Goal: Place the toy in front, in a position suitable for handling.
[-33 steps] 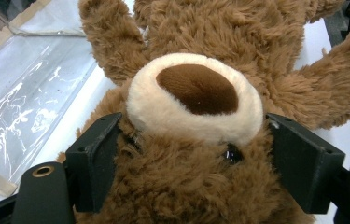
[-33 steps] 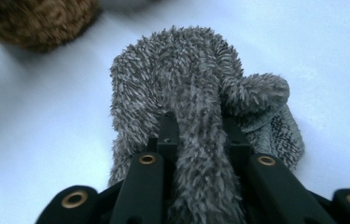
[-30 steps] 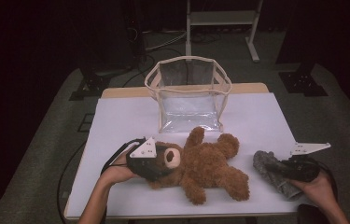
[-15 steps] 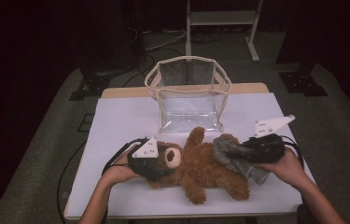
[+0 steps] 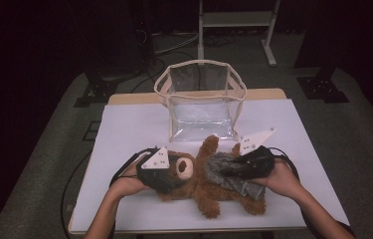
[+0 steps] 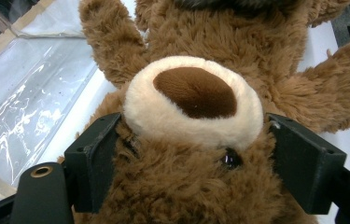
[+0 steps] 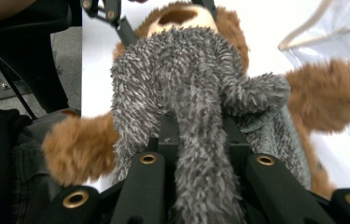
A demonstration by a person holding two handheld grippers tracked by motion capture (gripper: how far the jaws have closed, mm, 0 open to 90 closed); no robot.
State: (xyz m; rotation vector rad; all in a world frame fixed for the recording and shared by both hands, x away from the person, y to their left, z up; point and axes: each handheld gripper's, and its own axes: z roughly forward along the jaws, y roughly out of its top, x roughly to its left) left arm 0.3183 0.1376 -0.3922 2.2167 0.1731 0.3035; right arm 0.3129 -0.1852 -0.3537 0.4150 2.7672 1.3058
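A brown teddy bear [image 5: 209, 199] lies on its back on the white table [image 5: 134, 124], head to the left. My left gripper [image 5: 171, 174] is shut on the bear's head; in the left gripper view the two black jaws press the fur on either side of the face, just below the cream muzzle [image 6: 196, 93]. My right gripper [image 5: 229, 169] is shut on a fuzzy grey garment [image 5: 233, 181] held over the bear's belly. The right gripper view has the grey garment [image 7: 177, 79] pinched between my right gripper's [image 7: 200, 135] jaws and draped over the bear [image 7: 331, 93].
A clear plastic bag with cream trim [image 5: 201, 99] stands open just behind the bear, near the table's far edge. Cables trail from both grippers across the table. A metal stand [image 5: 233, 20] stands on the dark floor beyond.
My right gripper has carried the grey garment leftward and upward from the table's right side to above the bear's belly. The left gripper and the bear's head have stayed put.
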